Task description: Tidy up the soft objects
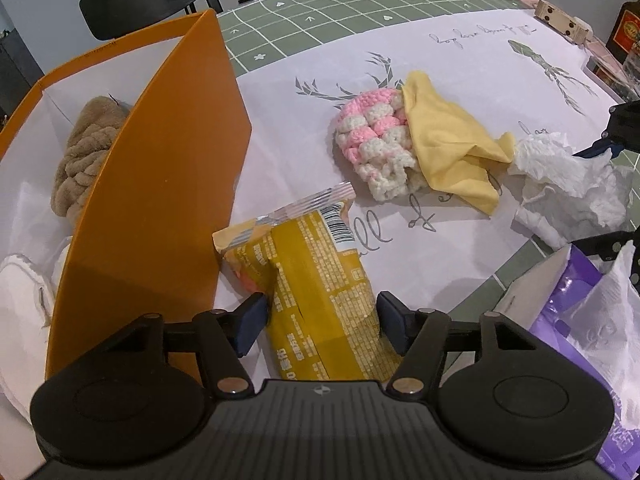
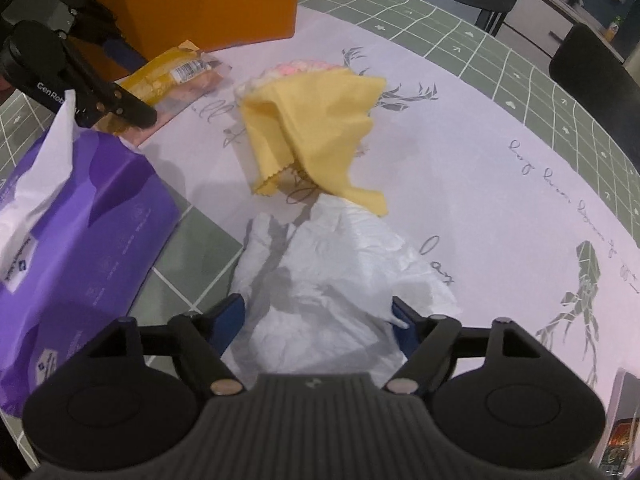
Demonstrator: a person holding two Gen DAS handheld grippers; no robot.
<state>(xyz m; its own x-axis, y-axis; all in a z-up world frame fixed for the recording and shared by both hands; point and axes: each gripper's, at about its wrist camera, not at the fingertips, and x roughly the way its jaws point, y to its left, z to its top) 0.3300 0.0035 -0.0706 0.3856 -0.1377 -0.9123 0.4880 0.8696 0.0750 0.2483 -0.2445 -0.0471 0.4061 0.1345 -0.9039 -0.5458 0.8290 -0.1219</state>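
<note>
Straddling yellow snack packet (image 1: 316, 280), left claw (image 1: 320, 320) stands released, pads either side, not pressing; packet lies near on tabletop (image 1: 440, 60), just right of orange box (image 1: 160, 184). Right claw (image 2: 316, 320) also released over crumpled white tissue (image 2: 332, 280), tissue between pads. Yellow cloth (image 2: 320, 136) drapes over pink-white knit piece (image 1: 372, 136), mid-tabletop. Judgement: all light and limp; packet slick and crinkly, best pinched across its middle; tissue tears easily, so gather a bunched fold.
</note>
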